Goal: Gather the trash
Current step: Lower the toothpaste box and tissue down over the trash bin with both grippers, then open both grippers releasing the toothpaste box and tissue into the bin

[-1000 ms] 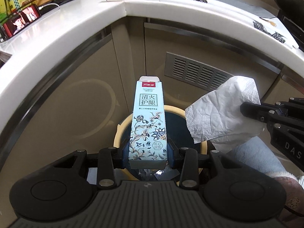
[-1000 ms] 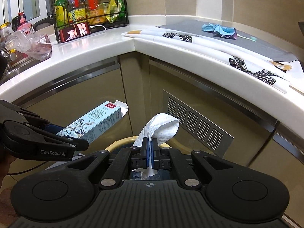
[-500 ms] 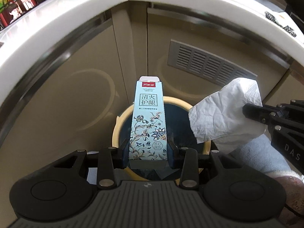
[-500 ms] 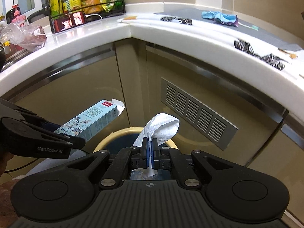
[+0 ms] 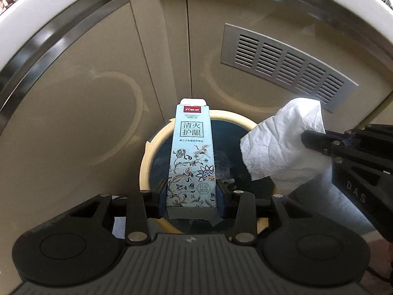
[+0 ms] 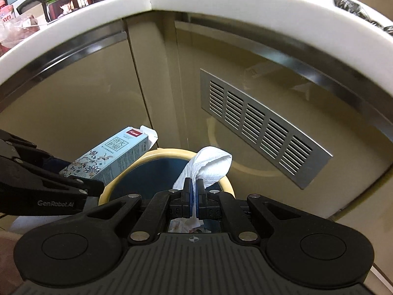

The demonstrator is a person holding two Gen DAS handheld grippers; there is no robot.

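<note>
Both grippers have come down toward the bin (image 5: 147,157) over the last second: the white surface (image 6: 221,2) that filled the top of both views earlier has slid up to the frame edge, and the bin's cream rim now sits larger and closer under the fingers.

The left gripper (image 5: 191,196) holds the box (image 5: 190,157) with its fingers partly open, clamped on the box's lower end. The box points forward over the bin's mouth, its open flap toward the cabinet (image 5: 73,98).

The right gripper (image 6: 194,196) has its fingers pressed fully together on the tissue (image 6: 208,164), which puffs out above the pads and hangs over the bin's far side.

Neither grip has changed; only the height and the tilt have. My reading is that the 2 pieces of trash are now lined up over the opening, so the carry is nearly done and release is the step left. The box's length could catch the rim if dropped at this slant.
</note>
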